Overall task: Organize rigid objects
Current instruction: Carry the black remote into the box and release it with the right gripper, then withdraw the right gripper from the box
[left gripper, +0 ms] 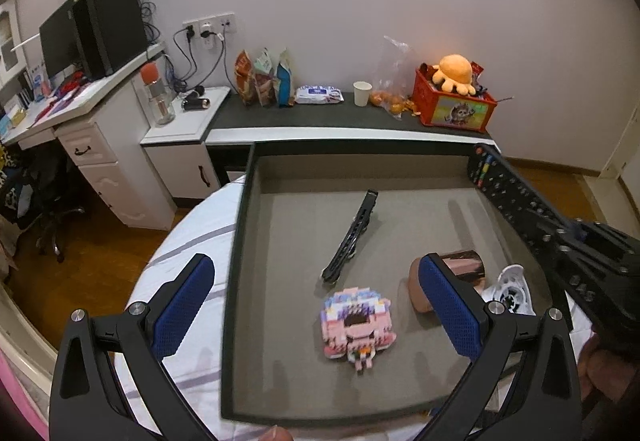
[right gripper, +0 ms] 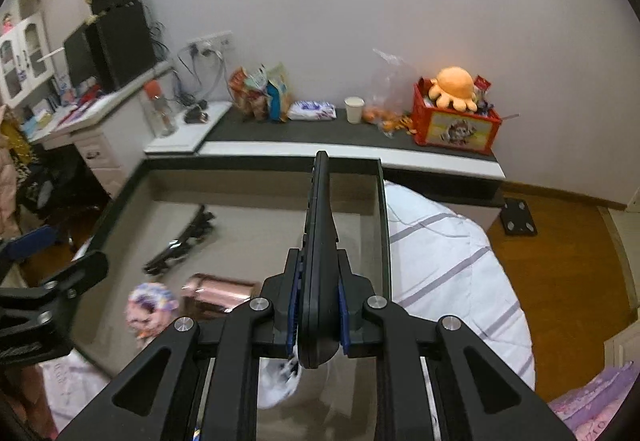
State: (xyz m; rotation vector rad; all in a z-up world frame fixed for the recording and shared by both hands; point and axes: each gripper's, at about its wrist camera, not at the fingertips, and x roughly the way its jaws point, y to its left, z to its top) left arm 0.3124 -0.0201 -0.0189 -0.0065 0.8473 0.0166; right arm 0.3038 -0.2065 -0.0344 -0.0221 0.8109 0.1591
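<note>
A grey tray with a dark rim (left gripper: 236,241) lies on a striped white bed cover. Inside it are a long black clip (left gripper: 352,233), a pink block toy (left gripper: 356,321), a copper-coloured cup on its side (left gripper: 464,265) and a white plastic piece (left gripper: 510,289). My left gripper (left gripper: 316,281) hangs open over the tray's near part with nothing between its blue pads. My right gripper (right gripper: 319,281) is shut on a black remote control (right gripper: 318,221), which points out over the tray's right rim (right gripper: 384,221). In the left wrist view the remote (left gripper: 504,185) slants in from the right.
Behind the tray runs a dark shelf (left gripper: 320,119) with snack bags (left gripper: 264,79), a paper cup (left gripper: 362,93) and a red crate holding an orange plush (left gripper: 454,75). A white desk with a monitor (left gripper: 56,37) stands at left. Wooden floor (right gripper: 560,241) lies to the right.
</note>
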